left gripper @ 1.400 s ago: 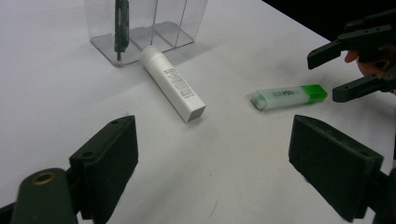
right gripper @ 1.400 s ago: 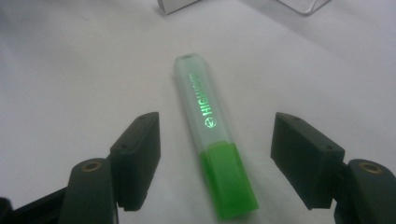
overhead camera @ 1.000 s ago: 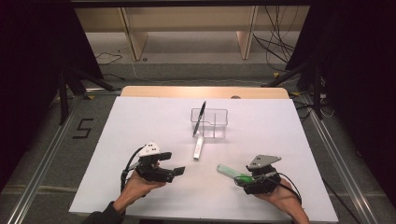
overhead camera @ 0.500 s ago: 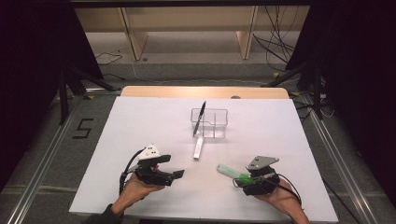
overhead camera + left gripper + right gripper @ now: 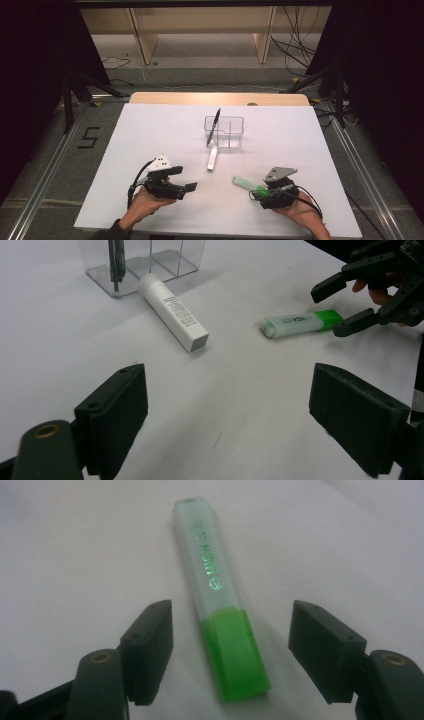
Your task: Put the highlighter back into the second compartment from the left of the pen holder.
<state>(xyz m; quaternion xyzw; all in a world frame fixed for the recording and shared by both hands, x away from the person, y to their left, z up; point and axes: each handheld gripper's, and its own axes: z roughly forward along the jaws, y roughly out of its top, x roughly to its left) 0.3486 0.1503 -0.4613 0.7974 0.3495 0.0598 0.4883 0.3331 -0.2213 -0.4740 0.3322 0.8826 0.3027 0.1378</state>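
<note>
While both claws stand open, the green highlighter [image 5: 217, 600] lies flat on the white counter [image 5: 150, 140].
Right claw [image 5: 230, 652] has just been narrowing, astride its green end without touching; left claw [image 5: 227, 420] empty at nine o'clock; lettering unreadable; bare counter around.

Overhead light is falling evenly on the white tabletop [image 5: 150, 150], which is glowing bright while the surroundings at both sides are sinking into near black. Shadows are staying soft and short. In the right gripper view the green highlighter [image 5: 220, 615] is looking slightly hazy, with a dim vignette creeping into the corners. The left gripper view is rendering near jaws softly.
</note>
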